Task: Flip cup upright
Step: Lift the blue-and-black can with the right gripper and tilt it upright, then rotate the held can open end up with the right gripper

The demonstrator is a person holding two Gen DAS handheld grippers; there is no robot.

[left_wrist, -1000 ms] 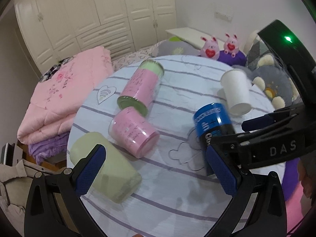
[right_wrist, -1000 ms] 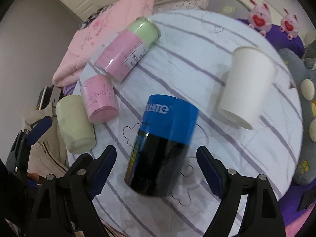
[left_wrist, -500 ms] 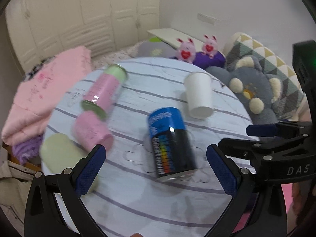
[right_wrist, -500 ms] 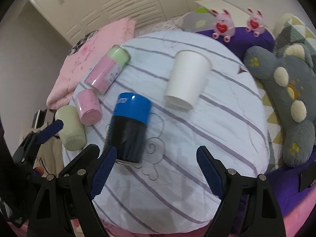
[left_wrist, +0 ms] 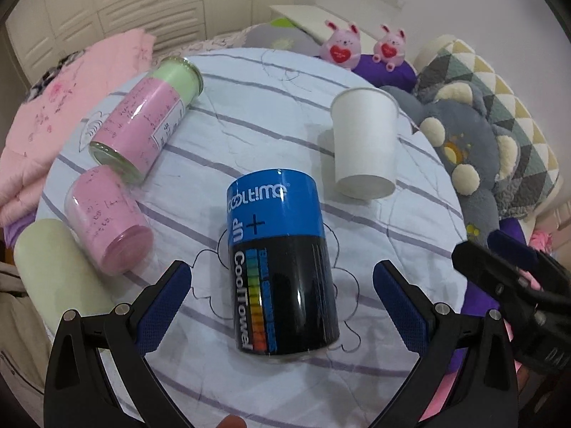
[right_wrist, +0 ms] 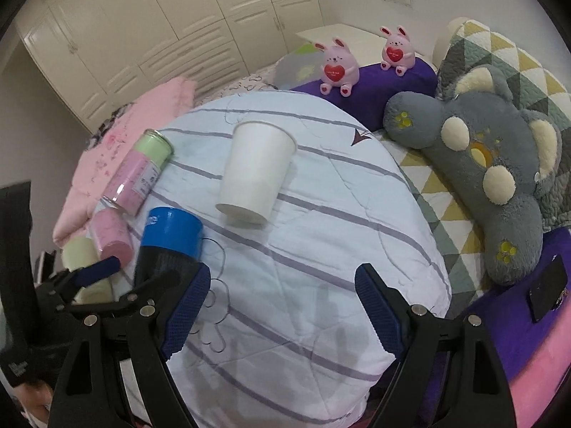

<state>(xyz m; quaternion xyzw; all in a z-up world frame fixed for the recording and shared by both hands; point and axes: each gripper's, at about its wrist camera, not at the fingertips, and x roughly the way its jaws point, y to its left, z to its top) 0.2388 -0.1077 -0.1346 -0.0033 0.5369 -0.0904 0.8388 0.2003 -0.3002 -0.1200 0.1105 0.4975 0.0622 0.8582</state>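
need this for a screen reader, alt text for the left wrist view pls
The open left gripper frames a blue-and-black can lying on a striped round table. Beyond it lies a white paper cup; to the left lie a pink jar, a pink cup and a pale green cup.

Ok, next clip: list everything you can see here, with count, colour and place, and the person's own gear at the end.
white paper cup: 1, white, far right of the table, wide rim up
blue and black canister: 1, blue top, black body, table centre, between the left gripper's jaws
pink and green jar: 1, lying on its side, far left
pink cup: 1, lying at the left edge
pale green cup: 1, lying nearest on the left
table: 1, round, white cloth with purple stripes
pink bunny toys: 2, on purple cushion behind
grey plush: 1, right of table
pink quilt: 1, left
left gripper: black, blue pads, open
right gripper: same, open, empty
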